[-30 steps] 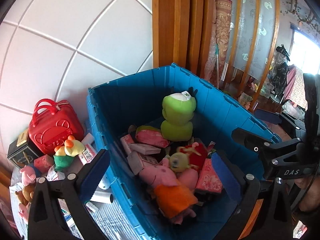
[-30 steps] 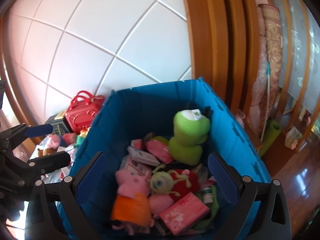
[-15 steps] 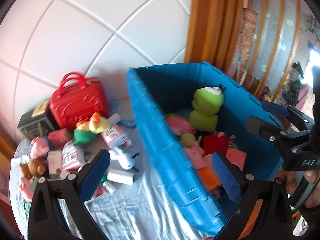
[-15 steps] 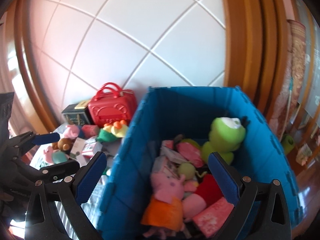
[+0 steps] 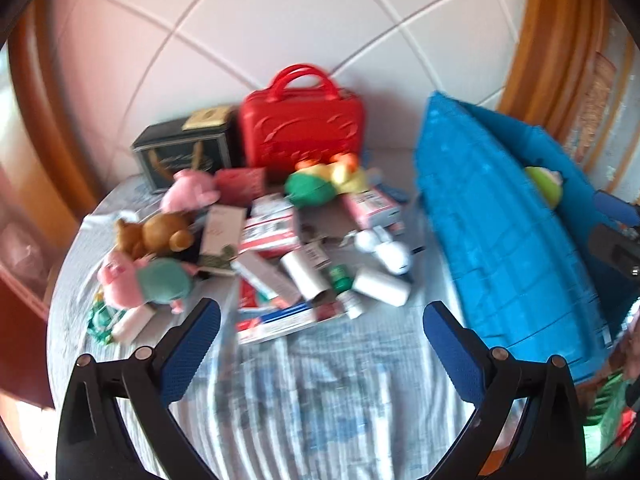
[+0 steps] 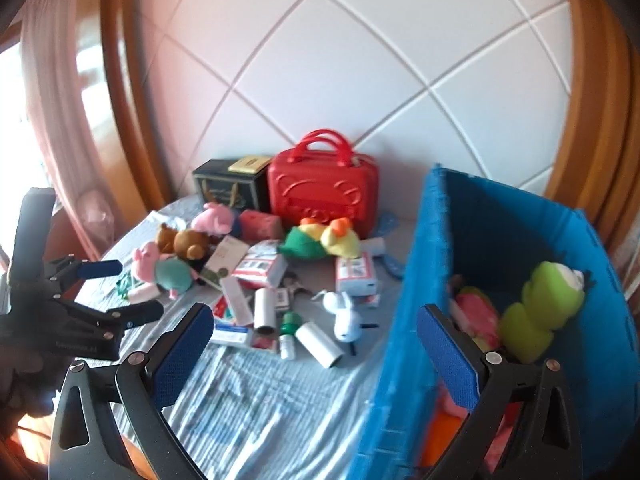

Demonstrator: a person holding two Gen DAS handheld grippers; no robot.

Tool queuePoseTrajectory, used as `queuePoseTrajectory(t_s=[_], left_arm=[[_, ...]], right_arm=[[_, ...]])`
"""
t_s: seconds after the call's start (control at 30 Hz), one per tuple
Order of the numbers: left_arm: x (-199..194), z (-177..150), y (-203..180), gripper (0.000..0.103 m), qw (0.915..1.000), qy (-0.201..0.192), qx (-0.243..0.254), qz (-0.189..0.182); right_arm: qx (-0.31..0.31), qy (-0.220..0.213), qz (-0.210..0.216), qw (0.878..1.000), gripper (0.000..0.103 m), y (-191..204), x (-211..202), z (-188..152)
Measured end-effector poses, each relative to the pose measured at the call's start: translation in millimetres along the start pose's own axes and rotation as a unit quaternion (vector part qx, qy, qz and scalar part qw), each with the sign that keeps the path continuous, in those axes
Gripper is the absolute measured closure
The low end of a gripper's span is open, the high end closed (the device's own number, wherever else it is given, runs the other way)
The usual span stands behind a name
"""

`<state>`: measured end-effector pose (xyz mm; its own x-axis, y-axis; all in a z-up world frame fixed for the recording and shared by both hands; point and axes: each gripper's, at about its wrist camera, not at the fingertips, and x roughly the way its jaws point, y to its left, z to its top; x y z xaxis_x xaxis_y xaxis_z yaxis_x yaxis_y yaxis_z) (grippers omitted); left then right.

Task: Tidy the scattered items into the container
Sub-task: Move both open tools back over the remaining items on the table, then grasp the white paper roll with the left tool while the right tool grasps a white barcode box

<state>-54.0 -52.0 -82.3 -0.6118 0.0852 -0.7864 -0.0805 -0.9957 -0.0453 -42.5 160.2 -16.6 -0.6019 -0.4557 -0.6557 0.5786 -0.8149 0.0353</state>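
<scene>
The left gripper (image 5: 320,332) hung above the striped cloth (image 5: 320,392), its blue-padded fingers (image 5: 192,344) spread wide with nothing between them. The right gripper (image 6: 310,344) was likewise wide open and empty, one finger over the cloth and the other just inside the blue container (image 6: 404,320). In the right wrist view that container filled the 3 to 5 o'clock part of the frame, and a green plush (image 6: 540,312) leaned against its far wall above pink soft toys. The scattered items lay on the cloth-covered tabletop (image 6: 280,400) to the container's left, at roughly 11 to 12 o'clock from the right gripper. Farthest back stood a red handbag-style case (image 6: 324,188) against the tiled wall, with a dark box (image 6: 230,188) touching its left side. Just in front of the case lay a green and yellow plush (image 6: 320,240). Toward 10 o'clock sat a brown bear (image 6: 184,240), a pink plush (image 6: 216,216) behind it, and a pink pig in a teal dress (image 6: 164,268) near the cloth's left edge. Nearest the grippers lay small cartons, white tubes (image 6: 320,340), a green-capped bottle (image 6: 288,328) and a white rabbit figure (image 6: 344,316). Motion blur hid the print on the cartons. The left gripper also showed at 9 o'clock in the right wrist view, apart from the pile.
</scene>
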Motion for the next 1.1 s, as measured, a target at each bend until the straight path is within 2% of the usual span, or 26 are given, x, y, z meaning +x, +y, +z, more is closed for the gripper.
queuePoseTrajectory(t_s=[0.27,0.43,0.57,0.83,1.1], left_arm=[[39,-31,96,0.000,0.9977,0.042,-0.029,0.044],[69,-44,131,0.000,0.9963,0.069,-0.031,0.041],[91,-51,149,0.000,0.9954,0.087,-0.025,0.032],[125,-66,198,0.000,0.9932,0.106,-0.036,0.033],[176,-103,261,0.000,0.9890,0.119,-0.043,0.077]], right_arm=[[-0.021,0.056,0.031,0.998,0.000,64,75,-16],[-0.010,0.108,0.039,0.993,0.000,90,139,-45],[-0.028,0.142,0.029,0.989,0.000,116,190,-71],[-0.150,0.163,0.014,0.975,0.000,186,283,-99],[-0.244,0.206,0.003,0.948,0.001,217,371,-124]])
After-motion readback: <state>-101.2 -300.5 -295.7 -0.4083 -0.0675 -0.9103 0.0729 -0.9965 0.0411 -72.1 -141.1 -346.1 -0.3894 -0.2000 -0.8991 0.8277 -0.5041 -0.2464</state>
